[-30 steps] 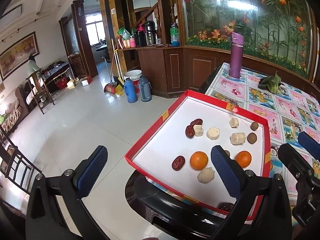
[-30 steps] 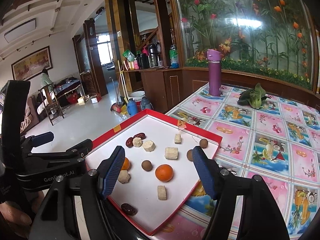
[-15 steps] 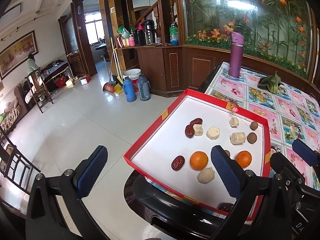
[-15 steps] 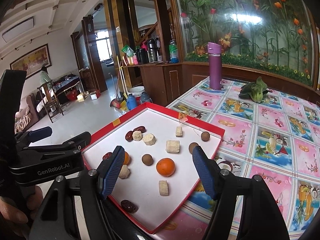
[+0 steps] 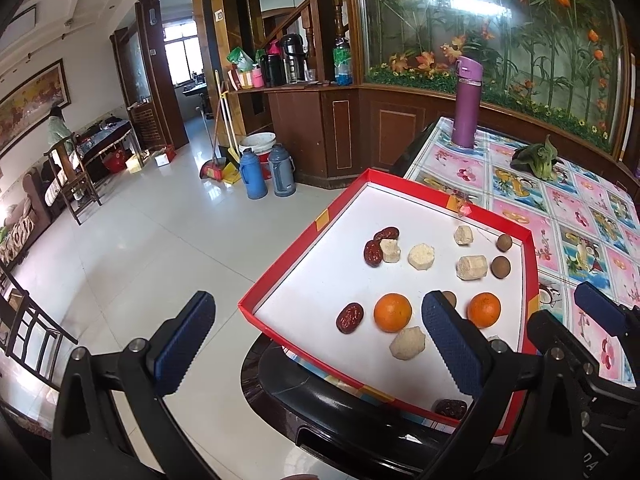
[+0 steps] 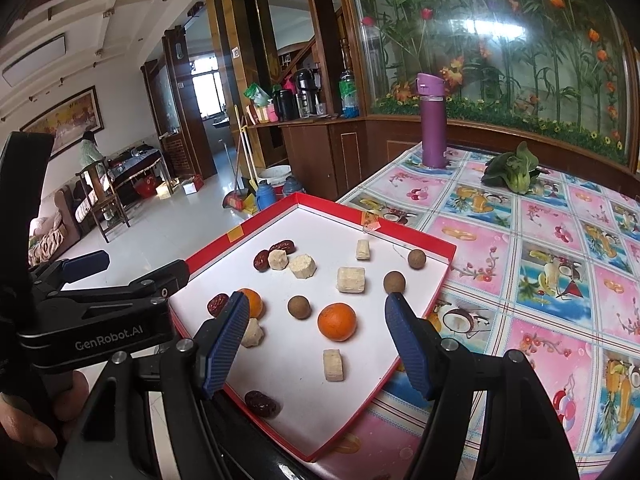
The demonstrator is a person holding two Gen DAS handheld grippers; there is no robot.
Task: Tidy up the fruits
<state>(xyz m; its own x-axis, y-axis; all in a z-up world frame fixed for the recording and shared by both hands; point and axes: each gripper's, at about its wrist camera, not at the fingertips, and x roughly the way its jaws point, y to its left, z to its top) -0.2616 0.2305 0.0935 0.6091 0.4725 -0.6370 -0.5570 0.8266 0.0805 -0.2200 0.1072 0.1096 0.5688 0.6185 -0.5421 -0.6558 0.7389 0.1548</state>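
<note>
Nearby, purple flask (image 6: 431, 120), leafy greens (image 6: 512, 169), floral tablecloth (image 6: 560, 264) beyond red tray (image 6: 416, 236)

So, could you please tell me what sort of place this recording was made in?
Most likely a family home, an open living and dining area. A dining table with a fruit-print cloth holds a red tray of fruit, a broom and thermos flasks stand on the tiled floor, and a wooden chair sits beyond.

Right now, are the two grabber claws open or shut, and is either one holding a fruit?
Left gripper: open, holding nothing.
Right gripper: open, holding nothing, hanging over the red tray.
</note>
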